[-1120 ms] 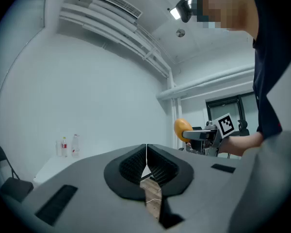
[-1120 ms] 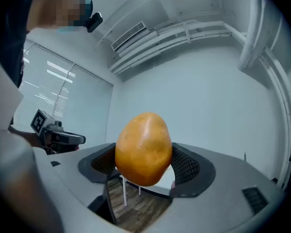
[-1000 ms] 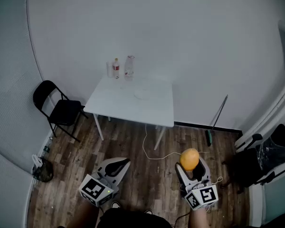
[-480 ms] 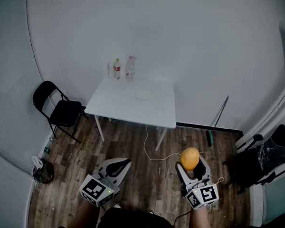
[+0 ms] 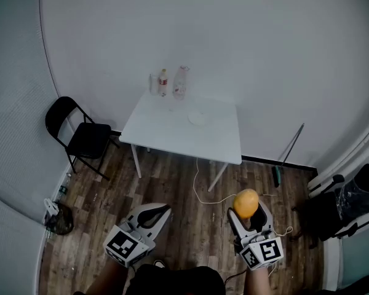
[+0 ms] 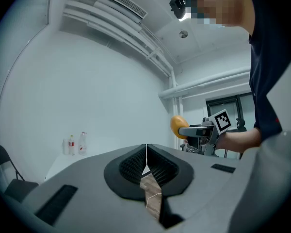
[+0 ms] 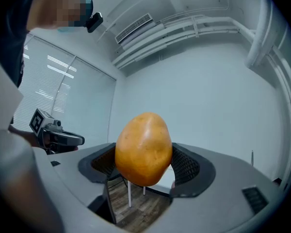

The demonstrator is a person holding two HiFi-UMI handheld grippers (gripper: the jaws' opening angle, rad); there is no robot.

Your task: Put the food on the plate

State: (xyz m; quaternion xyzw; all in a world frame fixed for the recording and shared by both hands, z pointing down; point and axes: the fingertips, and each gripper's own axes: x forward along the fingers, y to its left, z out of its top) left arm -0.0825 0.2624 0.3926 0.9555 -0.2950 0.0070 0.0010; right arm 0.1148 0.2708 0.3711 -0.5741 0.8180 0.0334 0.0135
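Note:
My right gripper is shut on an orange-yellow potato, which fills the middle of the right gripper view as the potato. My left gripper is shut with nothing between its jaws. Both are held low over the wooden floor, well short of the white table. A small white plate lies on the table's far right part. In the left gripper view the right gripper and the potato appear at the right.
Two bottles and a cup stand at the table's back edge. A black folding chair is left of the table. A white cable trails over the floor under the table. Dark bags sit at the right wall.
The table, chair and bottles have shifted a little right and up in the head view. Both grippers keep their places at the bottom, the potato still gripped.

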